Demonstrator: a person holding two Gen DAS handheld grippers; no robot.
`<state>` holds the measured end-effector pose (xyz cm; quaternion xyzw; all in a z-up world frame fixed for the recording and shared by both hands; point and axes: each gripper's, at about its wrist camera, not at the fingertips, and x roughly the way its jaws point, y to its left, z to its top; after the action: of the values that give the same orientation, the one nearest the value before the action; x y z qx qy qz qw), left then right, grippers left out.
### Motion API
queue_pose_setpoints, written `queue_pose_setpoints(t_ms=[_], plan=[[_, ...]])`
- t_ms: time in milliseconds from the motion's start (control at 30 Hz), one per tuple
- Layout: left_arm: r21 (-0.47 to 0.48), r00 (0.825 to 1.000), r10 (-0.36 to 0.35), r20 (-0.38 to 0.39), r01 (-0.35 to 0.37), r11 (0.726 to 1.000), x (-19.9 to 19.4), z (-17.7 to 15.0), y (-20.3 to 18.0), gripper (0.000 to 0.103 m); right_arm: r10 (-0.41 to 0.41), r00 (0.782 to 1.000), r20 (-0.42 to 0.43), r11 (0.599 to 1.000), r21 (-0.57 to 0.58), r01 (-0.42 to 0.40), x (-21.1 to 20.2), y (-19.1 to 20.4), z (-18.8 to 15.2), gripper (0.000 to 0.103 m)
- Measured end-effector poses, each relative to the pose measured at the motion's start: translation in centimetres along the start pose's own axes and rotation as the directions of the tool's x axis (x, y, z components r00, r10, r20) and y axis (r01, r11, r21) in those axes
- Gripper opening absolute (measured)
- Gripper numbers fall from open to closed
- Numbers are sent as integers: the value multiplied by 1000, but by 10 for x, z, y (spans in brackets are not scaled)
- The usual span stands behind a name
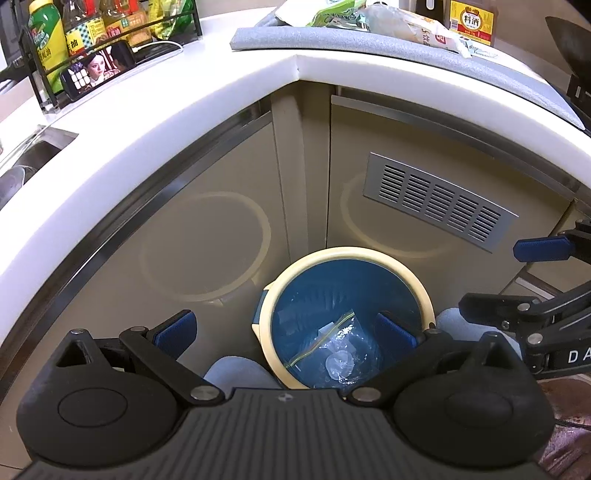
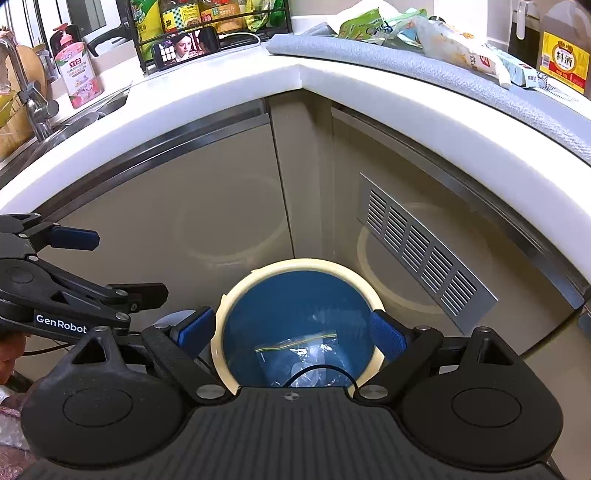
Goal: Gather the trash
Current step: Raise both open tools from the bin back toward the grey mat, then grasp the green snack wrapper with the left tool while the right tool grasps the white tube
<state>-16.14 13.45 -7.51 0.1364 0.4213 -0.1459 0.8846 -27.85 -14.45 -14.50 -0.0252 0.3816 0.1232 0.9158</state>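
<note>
A blue trash bin with a cream rim [image 1: 406, 273] [image 2: 295, 264] stands on the floor in the cabinet corner. A clear zip bag [image 1: 332, 350] [image 2: 299, 350] lies at its bottom. My left gripper [image 1: 284, 330] hovers over the bin's near left side, open and empty. My right gripper [image 2: 291, 332] hangs over the bin mouth, also open with nothing between its blue pads. Each gripper shows in the other's view: the right gripper [image 1: 517, 277] at the right edge, the left gripper [image 2: 110, 264] at the left. Crumpled food wrappers [image 1: 369, 18] [image 2: 406, 29] lie on a grey mat [image 1: 443, 59] on the counter above.
The white counter edge [image 1: 184, 122] [image 2: 221, 96] overhangs beige cabinet doors with a metal vent grille [image 1: 439, 201] [image 2: 424, 247]. On the counter are a phone [image 1: 98, 74] [image 2: 184, 48], a rack of bottles [image 1: 92, 26], a cooking wine bottle [image 2: 563, 61], a pink soap bottle [image 2: 75, 66] and a sink [image 1: 29, 155].
</note>
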Motion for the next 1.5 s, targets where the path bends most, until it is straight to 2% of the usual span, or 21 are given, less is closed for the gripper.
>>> queue_pose_setpoints(t_ms=[400,500,633,767,867,967,1067,1267,1333,1500], plan=[[-36,999,9,36,-7,999,-11,15,14,103,-3,1000,16,1000,-16,3,-1,-3,7,91],[-46,998,10,62,-7,999,-18,27,20,103,11,999,52,1000,-4,-10,-9,-7,18,91],[-57,994,16,112,-9,998,-31,47,26,103,22,990,140,999,26,-25,-29,-19,41,91],[-66,987,25,160,-15,998,-42,68,30,103,-10,968,249,999,39,0,-49,-37,68,93],[-65,983,29,183,-18,998,-46,84,30,103,-57,942,331,998,45,45,-58,-52,90,96],[-65,983,-1,185,14,998,-48,102,31,103,-103,918,384,995,56,89,-58,-71,113,97],[-69,981,-33,191,47,996,-49,123,30,103,-142,894,425,990,62,127,-50,-92,137,99],[-22,964,-2,266,8,1000,-42,177,13,103,-249,850,464,967,75,242,-11,-133,180,101],[-1,957,2,290,-2,1000,-32,201,3,103,-268,842,468,961,67,268,4,-144,191,101],[52,943,24,331,-43,998,8,265,-21,103,-249,850,465,960,6,278,38,-163,214,103]])
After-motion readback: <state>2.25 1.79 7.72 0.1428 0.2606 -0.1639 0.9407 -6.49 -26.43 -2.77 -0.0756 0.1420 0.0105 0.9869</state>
